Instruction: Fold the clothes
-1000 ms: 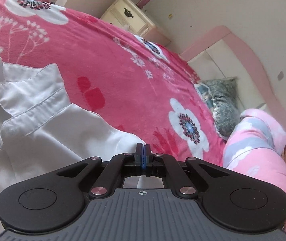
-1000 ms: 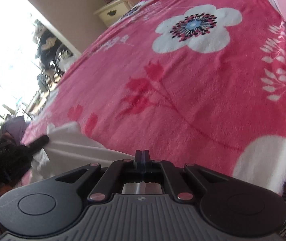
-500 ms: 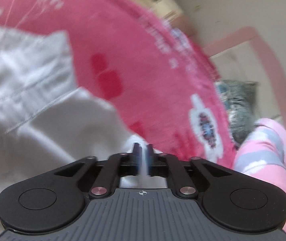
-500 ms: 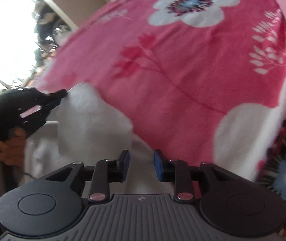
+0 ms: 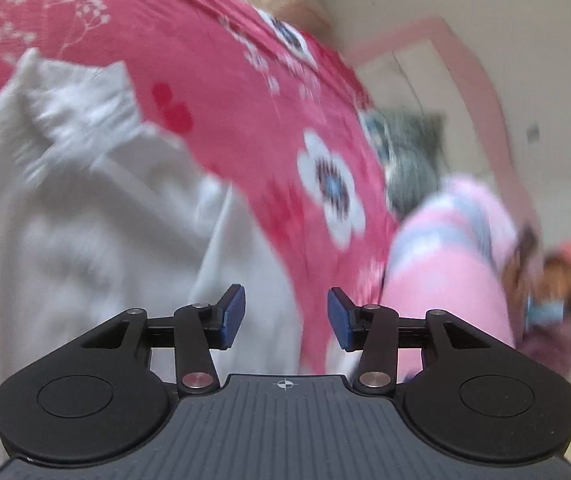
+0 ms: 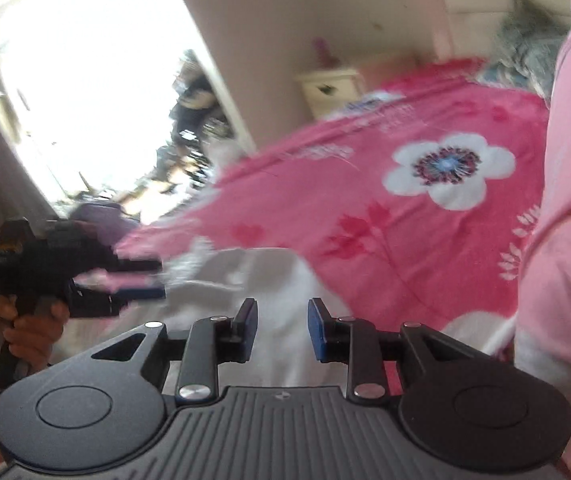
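The bed wears a plush pink blanket with white flowers, and on it the shirt, thin white cloth with a stitched collar, lies loosely doubled. A fold looks just laid and let go; the next move calls for a fresh hold on an edge. The left gripper and right gripper are both opening, nothing between their blue pads.

Both wrist views look forward and down, close above bed. Left view faces headboard; right faces doorway. Both share white garment on bed.
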### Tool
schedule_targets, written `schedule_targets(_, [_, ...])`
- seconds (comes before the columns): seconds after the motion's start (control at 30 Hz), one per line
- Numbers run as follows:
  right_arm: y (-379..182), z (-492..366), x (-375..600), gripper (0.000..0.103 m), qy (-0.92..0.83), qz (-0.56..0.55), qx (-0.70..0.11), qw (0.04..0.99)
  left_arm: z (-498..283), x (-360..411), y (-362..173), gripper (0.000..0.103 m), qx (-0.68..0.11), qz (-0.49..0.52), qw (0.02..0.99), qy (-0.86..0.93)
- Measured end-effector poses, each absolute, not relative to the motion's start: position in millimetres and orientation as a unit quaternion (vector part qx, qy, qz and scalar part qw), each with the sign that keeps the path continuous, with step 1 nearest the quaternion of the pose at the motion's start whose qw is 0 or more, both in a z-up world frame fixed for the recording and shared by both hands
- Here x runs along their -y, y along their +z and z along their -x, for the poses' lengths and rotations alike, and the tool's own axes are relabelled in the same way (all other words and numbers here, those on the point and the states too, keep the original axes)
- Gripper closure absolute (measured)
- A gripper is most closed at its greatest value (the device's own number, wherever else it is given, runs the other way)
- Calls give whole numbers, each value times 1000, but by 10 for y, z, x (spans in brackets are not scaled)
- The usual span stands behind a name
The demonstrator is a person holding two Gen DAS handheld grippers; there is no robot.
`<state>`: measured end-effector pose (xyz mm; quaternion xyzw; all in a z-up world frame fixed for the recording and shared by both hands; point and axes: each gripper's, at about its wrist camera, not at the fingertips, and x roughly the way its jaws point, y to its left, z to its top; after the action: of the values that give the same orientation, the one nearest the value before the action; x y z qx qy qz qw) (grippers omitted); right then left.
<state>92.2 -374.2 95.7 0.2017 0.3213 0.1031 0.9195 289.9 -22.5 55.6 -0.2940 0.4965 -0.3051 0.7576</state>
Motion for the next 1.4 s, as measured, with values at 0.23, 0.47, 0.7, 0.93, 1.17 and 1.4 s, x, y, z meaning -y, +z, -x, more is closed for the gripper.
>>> schedule_targets(0.23, [651, -135, 3519, 71, 171, -312, -425, 832, -1423, 47, 444, 58, -557, 204, 756, -276])
schedule_targets(0.47, [62, 167, 3098, 71, 161, -361, -505, 767, -549, 192, 18, 60, -566, 149, 773, -245])
schedule_targets(0.7, [-213, 221, 2783, 81, 153, -355, -545, 744, -278, 187, -153, 95, -558, 152, 788, -213])
schedule_targets(0.93, [-5, 347, 2646, 99, 161, -356, -528, 754, -85, 36, 0, 103, -545, 199, 788, -206])
schedule_targets(1.17, [-49, 462, 2620, 99, 157, -329, -550, 752, 92, -5, -42, 103, -552, 187, 790, -193])
schedule_targets(1.4, [-123, 514, 2602, 87, 141, -279, -574, 757, 138, 36, -172, 103, -577, 145, 779, -198])
